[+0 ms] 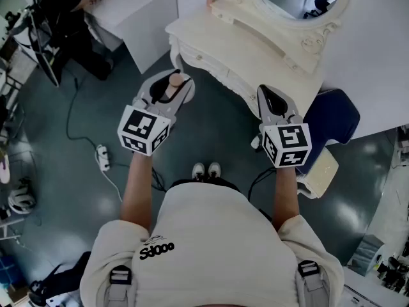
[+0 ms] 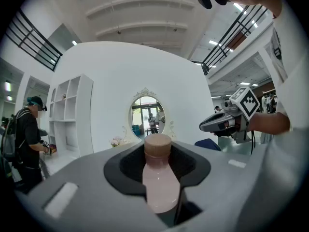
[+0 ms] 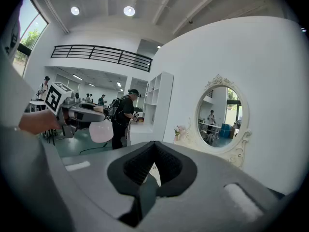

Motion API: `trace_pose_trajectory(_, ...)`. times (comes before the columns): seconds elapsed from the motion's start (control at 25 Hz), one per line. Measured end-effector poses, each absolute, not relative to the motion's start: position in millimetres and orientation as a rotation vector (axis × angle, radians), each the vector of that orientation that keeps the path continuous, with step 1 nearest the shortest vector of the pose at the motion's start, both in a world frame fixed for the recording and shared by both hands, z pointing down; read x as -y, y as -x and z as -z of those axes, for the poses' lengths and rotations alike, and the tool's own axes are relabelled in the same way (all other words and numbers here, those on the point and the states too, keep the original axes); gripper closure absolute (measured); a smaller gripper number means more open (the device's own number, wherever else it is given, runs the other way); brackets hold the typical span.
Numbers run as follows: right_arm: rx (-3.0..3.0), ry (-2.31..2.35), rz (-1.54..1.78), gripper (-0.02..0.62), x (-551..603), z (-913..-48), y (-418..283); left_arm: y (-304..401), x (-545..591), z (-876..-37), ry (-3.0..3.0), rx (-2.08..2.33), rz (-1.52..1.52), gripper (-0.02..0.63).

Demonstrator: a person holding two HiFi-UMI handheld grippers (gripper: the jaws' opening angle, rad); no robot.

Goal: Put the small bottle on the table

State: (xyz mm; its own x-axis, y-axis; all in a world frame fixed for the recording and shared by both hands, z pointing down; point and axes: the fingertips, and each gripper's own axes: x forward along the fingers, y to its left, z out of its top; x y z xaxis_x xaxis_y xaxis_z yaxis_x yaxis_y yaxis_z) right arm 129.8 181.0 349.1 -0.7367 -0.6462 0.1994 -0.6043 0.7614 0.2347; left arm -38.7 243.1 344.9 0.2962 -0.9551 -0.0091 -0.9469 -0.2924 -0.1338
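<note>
left gripper [image 1: 167,89]: jaws partly apart and clamped on the small bottle, pads pressing on either side of it; held up in front of the person's body, with the dark floor beneath it.
small bottle [image 2: 159,182]: between the left gripper's jaws, in the air and not touching any surface. it has a pale pink body and a tan cap. in the left gripper view the cap stands above the black pads and the body sits lower, nearer the camera.
right gripper [image 3: 152,170]: jaws closed together with nothing between them; held level with the left gripper, to its right and well apart from it.
table [image 1: 211,34]: a cream, carved dressing table ahead of both grippers, apart from them; the right gripper is nearer its front edge than the left.
mirror [image 2: 146,117]: an oval one in an ornate frame on the table, straight ahead of the left gripper's jaws, just above the bottle's cap in that view.
blue seat [image 1: 332,117]: just to the right of the right gripper, beside the table.
shelf unit [image 2: 67,120]: white, ahead of the left gripper and off to its left.
bystander [image 2: 26,139]: a person in dark clothes with a backpack, far left of the left gripper, by the shelf unit.
power strip [image 1: 102,158]: on the floor, below and left of the left gripper, with a cable running from it.
</note>
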Motion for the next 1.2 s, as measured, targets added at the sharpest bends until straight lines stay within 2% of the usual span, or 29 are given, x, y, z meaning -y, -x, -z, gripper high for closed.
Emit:
trace_pose_trajectory(0.64, 2.744, -1.072, 0.147, 0.594, -159.2, -346.2, -114.1, 57.2, -221.3, -345.4, 2.464, -1.737, 0.120, 0.455)
trace_pose_trajectory(1.2, 2.730, -1.099, 0.116, 0.594, -58.3, -350.7, -92.0, 84.7, -116.1, -355.8, 2.509, -1.751, 0.128, 0.455)
